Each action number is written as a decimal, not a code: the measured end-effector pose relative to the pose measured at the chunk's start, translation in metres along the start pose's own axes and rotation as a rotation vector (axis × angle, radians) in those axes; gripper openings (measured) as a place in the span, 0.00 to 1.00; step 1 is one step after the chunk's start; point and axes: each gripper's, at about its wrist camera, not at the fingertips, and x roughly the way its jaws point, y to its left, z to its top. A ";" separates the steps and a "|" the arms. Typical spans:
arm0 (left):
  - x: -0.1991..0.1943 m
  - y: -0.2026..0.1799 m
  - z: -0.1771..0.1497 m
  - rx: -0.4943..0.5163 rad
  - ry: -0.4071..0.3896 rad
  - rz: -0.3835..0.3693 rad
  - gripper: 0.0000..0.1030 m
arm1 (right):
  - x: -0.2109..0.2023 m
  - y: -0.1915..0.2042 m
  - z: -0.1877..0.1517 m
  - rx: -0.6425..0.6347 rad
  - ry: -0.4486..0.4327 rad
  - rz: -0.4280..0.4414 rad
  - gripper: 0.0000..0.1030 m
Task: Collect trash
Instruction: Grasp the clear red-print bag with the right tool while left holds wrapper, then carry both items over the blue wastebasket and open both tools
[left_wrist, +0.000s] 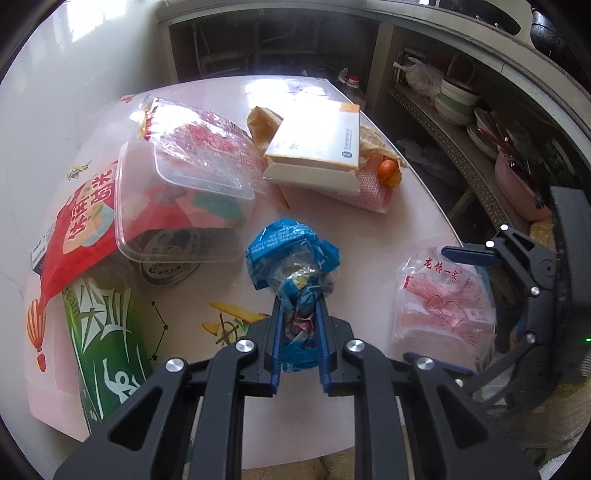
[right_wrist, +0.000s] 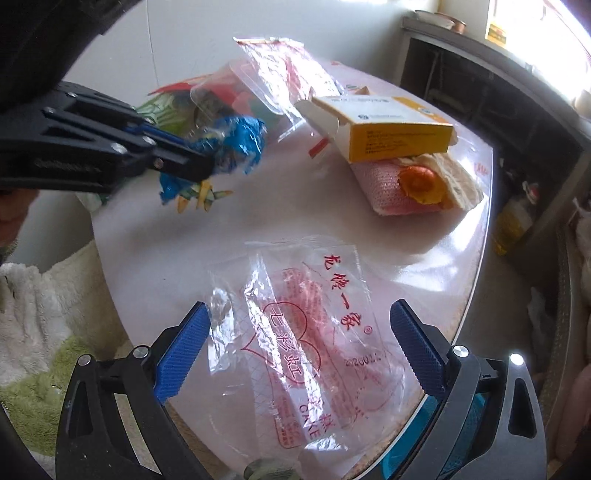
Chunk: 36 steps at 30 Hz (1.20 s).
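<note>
My left gripper (left_wrist: 300, 306) is shut on a crumpled blue wrapper (left_wrist: 291, 251) and holds it just above the pale table (left_wrist: 229, 266). It also shows in the right wrist view (right_wrist: 236, 144), held by the left gripper (right_wrist: 207, 162). My right gripper (right_wrist: 299, 325) is open, its blue pads either side of a clear cake bag with red print (right_wrist: 306, 332) that lies flat at the table's near edge. The same bag shows in the left wrist view (left_wrist: 443, 302), with the right gripper (left_wrist: 476, 254) over it.
More trash lies behind: a clear plastic lid (left_wrist: 184, 206) over a red bag (left_wrist: 74, 229), a green packet (left_wrist: 103, 332), an orange-white box (right_wrist: 391, 129) on a pink cloth (right_wrist: 391, 192) with an orange peel (right_wrist: 417, 181). Shelves with bowls (left_wrist: 458, 103) stand to the right.
</note>
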 end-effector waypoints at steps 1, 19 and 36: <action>-0.005 0.002 -0.001 0.000 -0.006 -0.005 0.14 | 0.001 -0.002 -0.001 0.020 0.001 0.007 0.81; -0.020 -0.037 0.022 0.063 -0.085 -0.093 0.14 | -0.040 -0.055 -0.037 0.568 -0.142 0.006 0.22; -0.004 -0.152 0.062 0.194 -0.054 -0.354 0.14 | -0.126 -0.122 -0.142 1.009 -0.254 -0.323 0.23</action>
